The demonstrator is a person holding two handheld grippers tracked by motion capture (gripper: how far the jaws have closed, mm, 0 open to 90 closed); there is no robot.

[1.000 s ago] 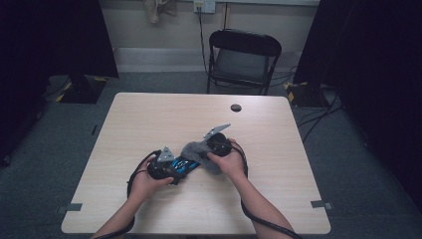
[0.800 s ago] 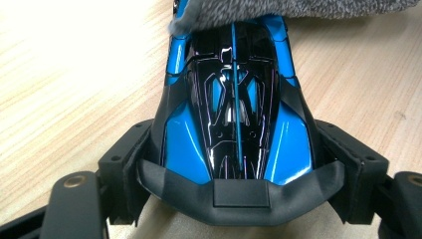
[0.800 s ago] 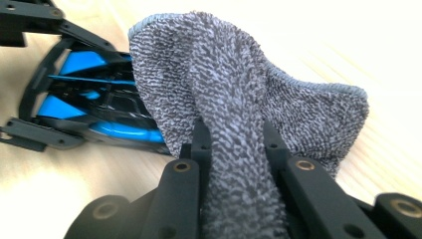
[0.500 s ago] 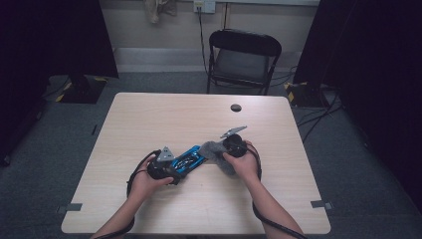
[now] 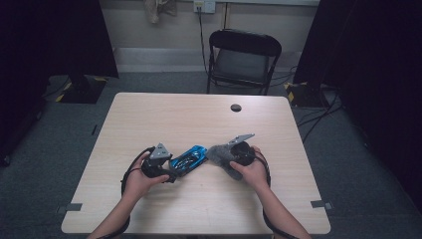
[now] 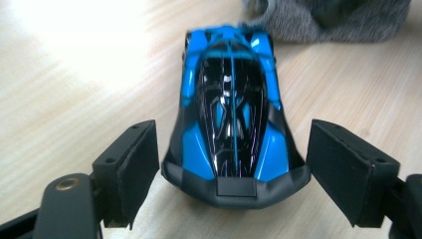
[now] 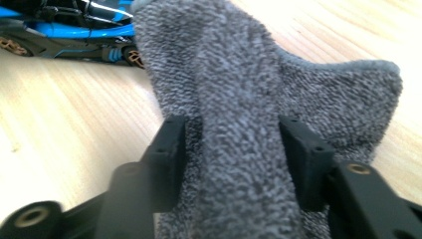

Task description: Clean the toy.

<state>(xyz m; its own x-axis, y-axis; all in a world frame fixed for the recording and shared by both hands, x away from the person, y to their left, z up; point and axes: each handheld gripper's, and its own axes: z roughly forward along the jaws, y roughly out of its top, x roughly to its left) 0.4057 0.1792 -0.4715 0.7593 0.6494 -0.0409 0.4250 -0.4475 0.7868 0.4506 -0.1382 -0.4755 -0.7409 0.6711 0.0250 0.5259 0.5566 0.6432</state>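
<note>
Table (image 5: 199, 124): a pale wooden top that bore both grippers, a toy car and a cloth near the edge closest to the person.
Toy car (image 6: 231, 109): blue and black, resting on its wheels on the table between the two grippers; in the left gripper view one blunt end sat between the jaws, the far end beside the cloth.
Left gripper (image 6: 229, 174): held in the person's left hand (image 5: 139, 179); jaws stood apart on either side of the car's near end, with small gaps visible at both pads, so the car was not clamped.
Grey cloth (image 7: 249, 99): a terry fabric lying on the table just beside the car; a raised fold ran up between the right jaws.
Right gripper (image 7: 231, 149): held in the right hand (image 5: 251, 172); its jaws had just been opening, and stood part-way apart with the fold between them, the pads close beside the fabric but no longer pinching it.
Black disc (image 5: 236, 107): lay well apart, towards the far edge.
Folding chair (image 5: 243, 59): stood beyond the table.
</note>
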